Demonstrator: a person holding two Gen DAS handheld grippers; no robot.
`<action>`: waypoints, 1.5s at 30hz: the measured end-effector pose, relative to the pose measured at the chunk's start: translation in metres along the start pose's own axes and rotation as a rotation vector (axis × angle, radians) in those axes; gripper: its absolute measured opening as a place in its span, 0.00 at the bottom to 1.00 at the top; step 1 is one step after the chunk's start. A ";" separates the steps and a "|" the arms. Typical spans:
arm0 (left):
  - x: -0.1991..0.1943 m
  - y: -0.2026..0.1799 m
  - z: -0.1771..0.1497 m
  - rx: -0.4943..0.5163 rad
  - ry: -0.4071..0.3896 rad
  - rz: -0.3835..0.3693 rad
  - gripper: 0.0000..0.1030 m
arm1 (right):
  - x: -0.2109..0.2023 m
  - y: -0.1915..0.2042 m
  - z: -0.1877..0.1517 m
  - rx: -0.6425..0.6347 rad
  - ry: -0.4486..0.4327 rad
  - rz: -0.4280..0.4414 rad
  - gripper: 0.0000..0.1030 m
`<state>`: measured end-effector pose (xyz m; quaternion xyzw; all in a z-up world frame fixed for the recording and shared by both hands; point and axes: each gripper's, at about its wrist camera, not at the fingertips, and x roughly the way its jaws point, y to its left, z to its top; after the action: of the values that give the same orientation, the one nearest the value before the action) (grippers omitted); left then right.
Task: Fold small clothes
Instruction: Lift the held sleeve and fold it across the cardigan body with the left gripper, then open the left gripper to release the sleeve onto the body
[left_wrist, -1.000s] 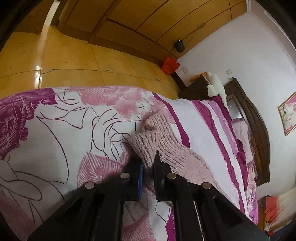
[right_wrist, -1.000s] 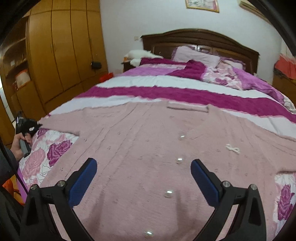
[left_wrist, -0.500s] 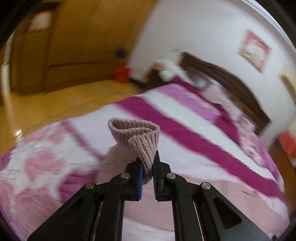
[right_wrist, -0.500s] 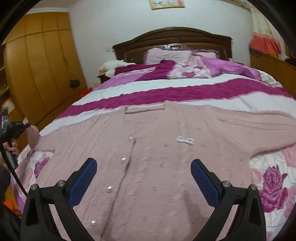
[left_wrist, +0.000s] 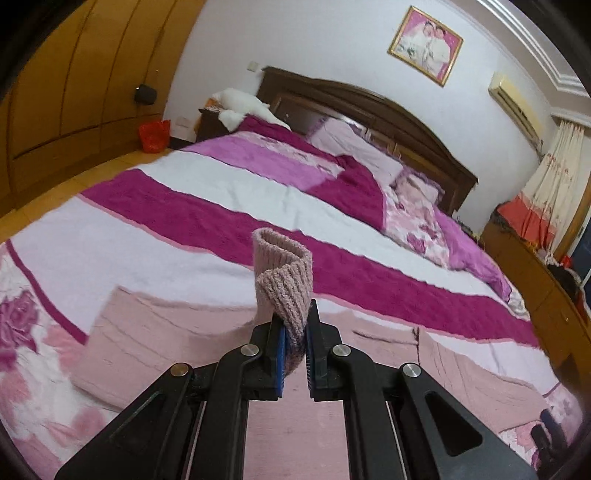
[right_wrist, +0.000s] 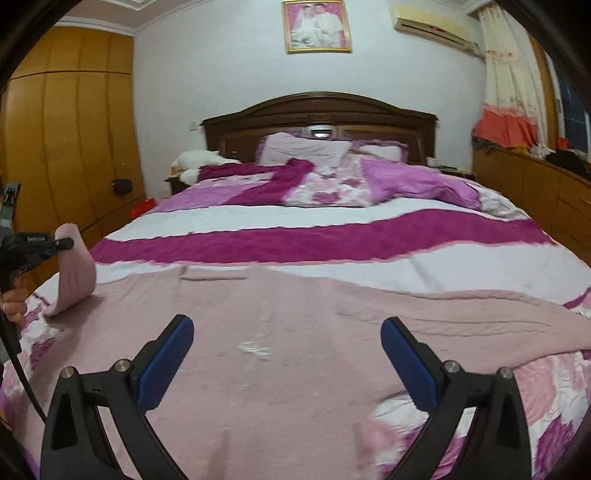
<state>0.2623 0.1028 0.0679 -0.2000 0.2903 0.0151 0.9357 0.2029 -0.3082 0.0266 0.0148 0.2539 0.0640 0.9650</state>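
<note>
A pale pink knitted cardigan (right_wrist: 295, 332) lies spread flat on the bed, collar toward the headboard. My left gripper (left_wrist: 294, 350) is shut on the ribbed cuff (left_wrist: 282, 280) of its left sleeve and holds it lifted above the bed; the sleeve (right_wrist: 75, 273) curls up from the cardigan in the right wrist view, where the left gripper (right_wrist: 61, 243) shows at the far left. My right gripper (right_wrist: 288, 354) is open and empty, hovering over the cardigan's middle. The other sleeve (right_wrist: 480, 314) lies stretched out to the right.
The bed has a striped magenta, white and floral cover (right_wrist: 314, 240), with pillows and a crumpled quilt (right_wrist: 351, 177) by the dark wooden headboard (right_wrist: 317, 110). Wooden wardrobes (right_wrist: 66, 147) stand left, a low cabinet (right_wrist: 535, 184) right. A red bag (left_wrist: 154, 136) sits on the floor.
My left gripper has lifted the sleeve cuff off the bed edge and swung it up and toward the cardigan's body. My right gripper stays open and has tilted to look further up the bed.
</note>
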 end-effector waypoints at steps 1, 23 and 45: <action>0.005 -0.010 -0.005 0.008 0.007 0.000 0.00 | 0.001 -0.011 0.000 0.033 0.010 -0.001 1.00; 0.068 -0.239 -0.112 0.275 0.104 -0.146 0.00 | -0.021 -0.135 -0.027 0.277 0.046 -0.178 1.00; 0.047 -0.262 -0.142 0.339 0.199 -0.281 0.14 | -0.016 -0.143 -0.030 0.294 0.084 -0.162 1.00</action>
<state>0.2625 -0.1969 0.0311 -0.0791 0.3490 -0.1839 0.9155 0.1908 -0.4525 -0.0004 0.1324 0.3009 -0.0513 0.9430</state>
